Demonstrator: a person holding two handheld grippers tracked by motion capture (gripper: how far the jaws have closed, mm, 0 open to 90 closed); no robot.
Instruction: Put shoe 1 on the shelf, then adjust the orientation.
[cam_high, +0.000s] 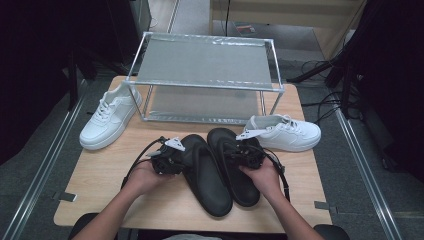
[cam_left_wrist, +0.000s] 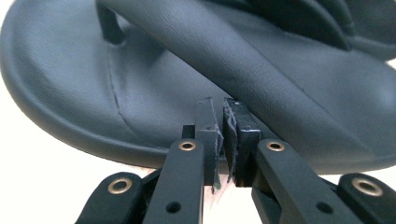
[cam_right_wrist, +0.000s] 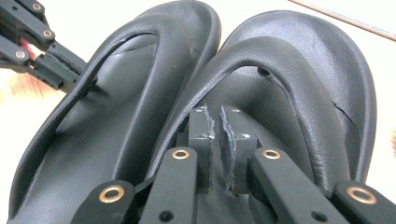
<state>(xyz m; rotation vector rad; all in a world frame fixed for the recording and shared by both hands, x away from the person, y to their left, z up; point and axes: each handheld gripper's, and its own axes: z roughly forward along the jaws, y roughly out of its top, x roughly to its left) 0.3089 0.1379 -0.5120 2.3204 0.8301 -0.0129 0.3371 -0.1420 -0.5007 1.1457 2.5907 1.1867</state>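
Two black thong sandals lie side by side on the wooden table (cam_high: 100, 180), toes pointing away. My left gripper (cam_high: 183, 160) sits at the outer side of the left sandal (cam_high: 207, 180). In the left gripper view its jaws (cam_left_wrist: 222, 122) are closed to a sliver, pinching the lower edge of that sandal's strap (cam_left_wrist: 261, 60). My right gripper (cam_high: 231, 150) rests over the right sandal (cam_high: 242, 187). In the right gripper view it (cam_right_wrist: 215, 128) is shut inside the arch of the strap (cam_right_wrist: 280, 60), above the footbed, with nothing seen between the pads. The left gripper's fingers (cam_right_wrist: 60, 63) touch the other sandal's strap.
A white sneaker (cam_high: 107, 120) lies at the table's left, another white sneaker (cam_high: 285, 134) at the right, just beyond the right sandal. A two-tier metal shoe rack (cam_high: 205, 62) stands at the back. Bare wood lies left of my left hand.
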